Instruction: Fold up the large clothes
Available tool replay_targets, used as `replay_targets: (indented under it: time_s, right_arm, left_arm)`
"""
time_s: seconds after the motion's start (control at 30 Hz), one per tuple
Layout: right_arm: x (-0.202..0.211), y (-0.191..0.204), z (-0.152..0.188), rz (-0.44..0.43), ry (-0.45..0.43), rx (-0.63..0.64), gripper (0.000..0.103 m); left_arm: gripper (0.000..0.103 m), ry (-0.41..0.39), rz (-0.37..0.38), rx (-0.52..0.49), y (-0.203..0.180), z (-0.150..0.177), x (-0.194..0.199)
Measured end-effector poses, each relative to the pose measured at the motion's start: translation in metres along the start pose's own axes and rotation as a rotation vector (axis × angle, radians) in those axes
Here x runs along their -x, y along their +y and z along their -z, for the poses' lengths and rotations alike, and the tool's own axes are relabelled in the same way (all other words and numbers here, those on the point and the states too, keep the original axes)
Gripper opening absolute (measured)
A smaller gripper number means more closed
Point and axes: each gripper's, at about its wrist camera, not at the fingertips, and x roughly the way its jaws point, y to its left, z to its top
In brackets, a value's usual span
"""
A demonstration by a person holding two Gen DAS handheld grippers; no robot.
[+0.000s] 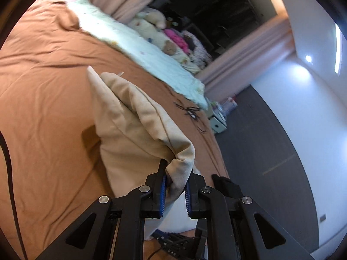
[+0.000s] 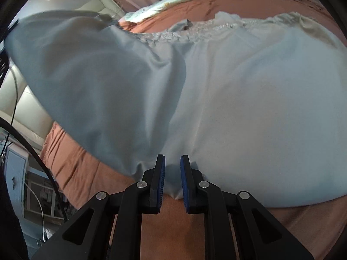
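A large pale cream garment (image 1: 130, 130) hangs in a bunched fold above the brown bed sheet (image 1: 43, 86). My left gripper (image 1: 176, 173) is shut on its gathered corner, cloth pinched between the blue pads. In the right wrist view the same garment (image 2: 238, 108) looks pale grey-white and spreads wide over the sheet (image 2: 173, 227), with a gathered band along its far edge. Its left part rises off the bed toward the upper left. My right gripper (image 2: 172, 159) is low over the sheet, shut on the near hem, which shows between its pads.
A pale green blanket (image 1: 141, 49) and soft toys (image 1: 151, 28) lie along the bed's far side. Black cord (image 1: 190, 112) lies tangled on the sheet. A dark item (image 1: 225, 184) sits at the bed edge beside grey floor (image 1: 260, 140). A padded headboard (image 2: 21, 108) and a cable (image 2: 32, 151) are at left.
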Motion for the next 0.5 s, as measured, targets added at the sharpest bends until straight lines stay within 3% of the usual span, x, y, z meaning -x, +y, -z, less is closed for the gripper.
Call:
replay_targets:
  time_s: [0.23, 0.3, 0.37, 0.5]
  right_arm:
    - [0.060, -0.042, 0.017, -0.001, -0.090, -0.063, 0.013]
    - [0.078, -0.054, 0.025, 0.006, -0.121, -0.094, 0.026]
    - [0.097, -0.067, 0.033, 0.019, -0.168, -0.124, 0.058]
    - [0.131, -0.096, 0.049, 0.052, -0.241, -0.185, 0.061]
  left_arm:
    - [0.014, 0.052, 0.049, -0.101, -0.055, -0.004, -0.040]
    - [0.014, 0.070, 0.064, -0.125, -0.071, -0.004, -0.054]
    - [0.014, 0.091, 0.078, -0.143, -0.085, -0.003, -0.067]
    - [0.014, 0.145, 0.107, -0.182, -0.113, 0.003, -0.103]
